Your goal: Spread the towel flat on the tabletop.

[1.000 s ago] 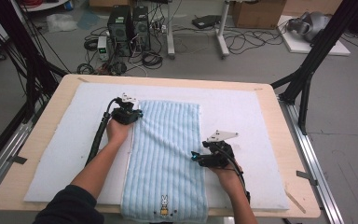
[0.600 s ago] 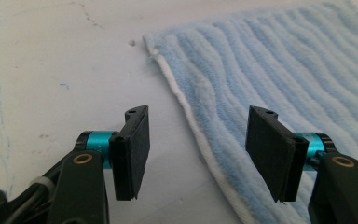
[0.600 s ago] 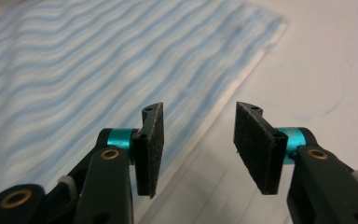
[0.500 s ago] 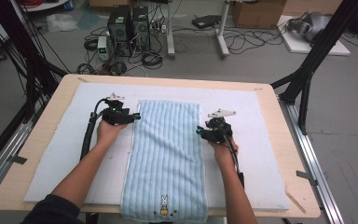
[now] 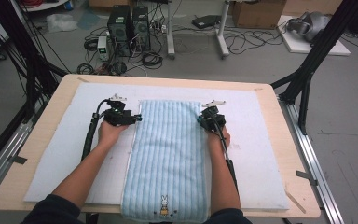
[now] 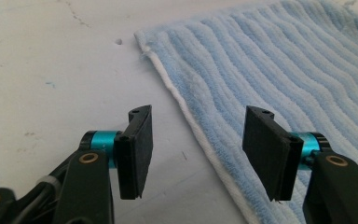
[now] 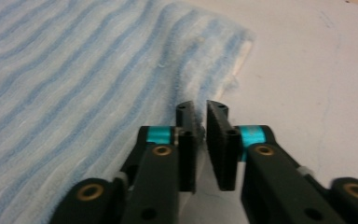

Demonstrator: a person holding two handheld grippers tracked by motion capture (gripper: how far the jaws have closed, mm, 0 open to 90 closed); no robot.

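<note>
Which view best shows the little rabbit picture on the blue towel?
The high view: the rabbit picture sits near the towel's near end, by the table edge. The left gripper view has just the towel's far corner and white hem; the right gripper view has the opposite far corner. Both show stripes, no rabbit.

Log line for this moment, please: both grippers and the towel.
left gripper: open, astride towel's left hem | right gripper: jaws nearly shut at right hem, grip unclear | towel: flat on white mat

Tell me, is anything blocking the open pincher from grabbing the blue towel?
Nothing visible is. The left gripper is open, its jaws either side of the towel's white edge, with only the bare white mat below.
</note>
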